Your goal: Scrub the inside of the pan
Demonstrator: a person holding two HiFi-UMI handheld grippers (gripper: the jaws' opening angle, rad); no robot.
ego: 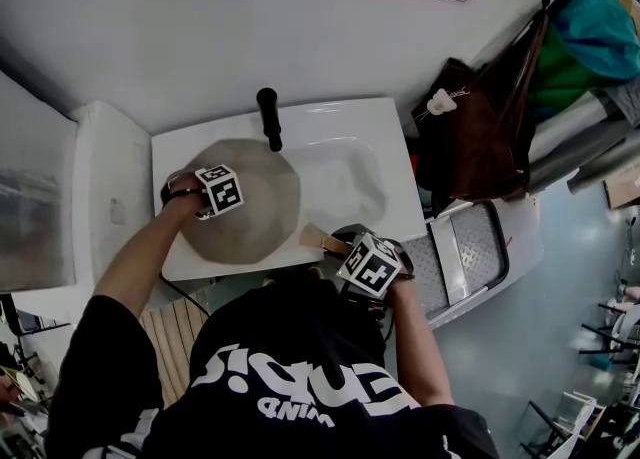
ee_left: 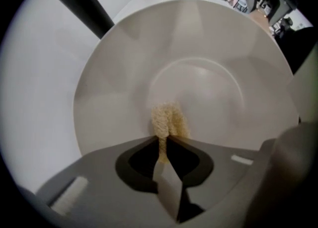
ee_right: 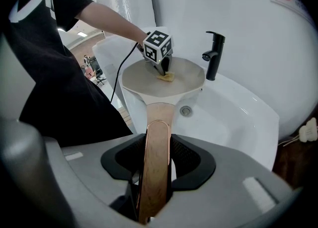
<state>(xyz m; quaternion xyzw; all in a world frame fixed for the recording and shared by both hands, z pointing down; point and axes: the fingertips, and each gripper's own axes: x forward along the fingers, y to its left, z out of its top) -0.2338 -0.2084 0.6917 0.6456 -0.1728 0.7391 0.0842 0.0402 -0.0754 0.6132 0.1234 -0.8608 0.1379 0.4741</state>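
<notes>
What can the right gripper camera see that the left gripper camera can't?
Only the right gripper view shows the wooden handle clamped in the right hand-held gripper, the sink drain and the person's arm. Only the left gripper view shows, up close, the left hand-held gripper with its jaws pinched on the yellow scrubbing pad, and the round ring of the pan floor. Both show the pale pan, the pad in it and the black faucet.
</notes>
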